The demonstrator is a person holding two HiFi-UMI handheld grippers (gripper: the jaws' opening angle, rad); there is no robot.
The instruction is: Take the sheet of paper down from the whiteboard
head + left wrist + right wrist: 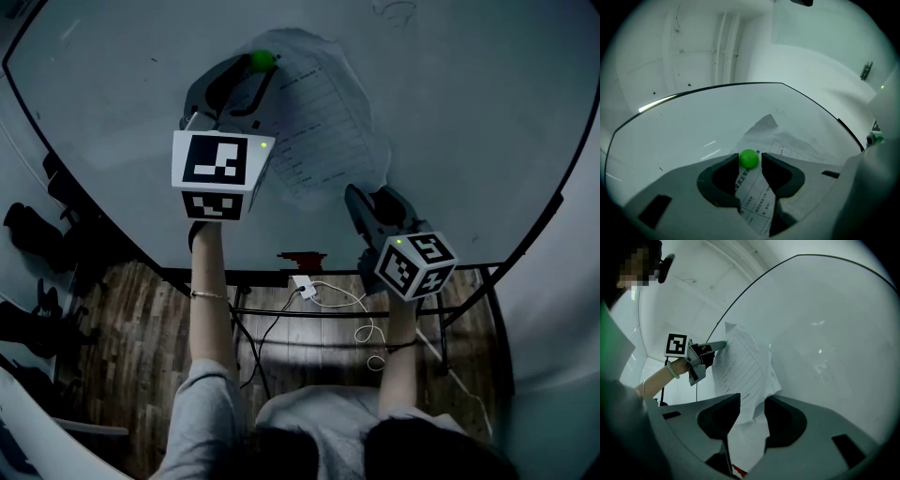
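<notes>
A printed sheet of paper (323, 127) hangs crumpled on the whiteboard (469, 112), held at its top left corner by a round green magnet (262, 60). My left gripper (260, 67) is shut on that magnet; in the left gripper view the green magnet (749, 158) sits between the jaw tips, over the paper (787, 145). My right gripper (354, 193) is at the sheet's lower right edge. In the right gripper view the right gripper (752, 405) stands open, and the paper's (740, 366) bottom edge hangs in the gap between the jaws.
A red object (302, 255) lies on the board's bottom ledge. Below it hang a white adapter (304, 286) and cables (352, 302) over the stand's frame. Dark furniture (33, 230) stands on the wooden floor at the left.
</notes>
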